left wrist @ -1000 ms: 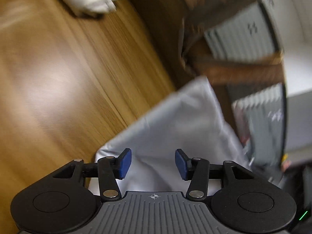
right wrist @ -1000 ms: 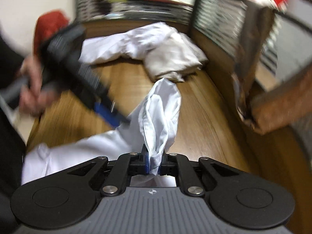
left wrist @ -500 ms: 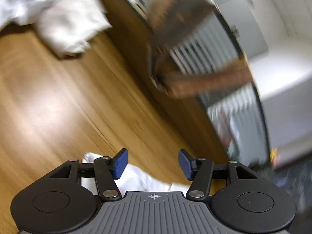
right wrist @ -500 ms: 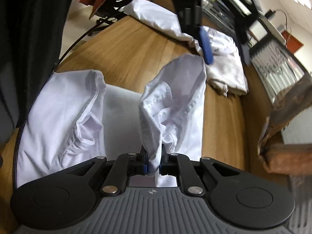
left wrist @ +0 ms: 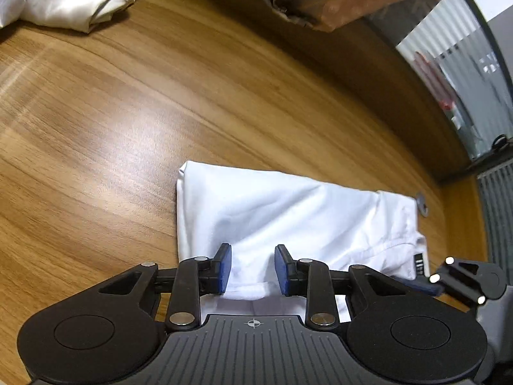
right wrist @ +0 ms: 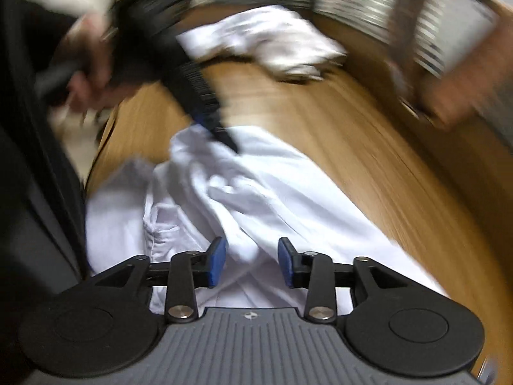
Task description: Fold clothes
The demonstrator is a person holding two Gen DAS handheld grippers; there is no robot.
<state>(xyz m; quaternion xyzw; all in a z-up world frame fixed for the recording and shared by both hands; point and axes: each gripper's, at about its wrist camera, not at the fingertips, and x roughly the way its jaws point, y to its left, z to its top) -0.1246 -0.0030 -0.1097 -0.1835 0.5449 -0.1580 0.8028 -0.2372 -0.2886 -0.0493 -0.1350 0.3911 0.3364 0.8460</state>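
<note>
Two grippers tilt steeply down over the wooden worktop [left wrist: 134,102]. My left gripper [left wrist: 253,268] hangs above the near edge of the white garment [left wrist: 288,211], which lies folded flat on the worktop; its jaws stand apart and are closing, with cloth below the blue pads but none pinched between them. In the right wrist view, a person's hand [right wrist: 86,73] grips that gripper's handle at the upper left, and its tip reaches down onto the far end of the garment; the picture is blurred, so I cannot tell whether it touches. My right gripper [right wrist: 251,263] leans over the rumpled near part of the same garment, jaws apart and opening, the cloth lying loose beneath them. Another pile of white clothes [right wrist: 272,41] sits at the far end of the worktop, well apart.
</note>
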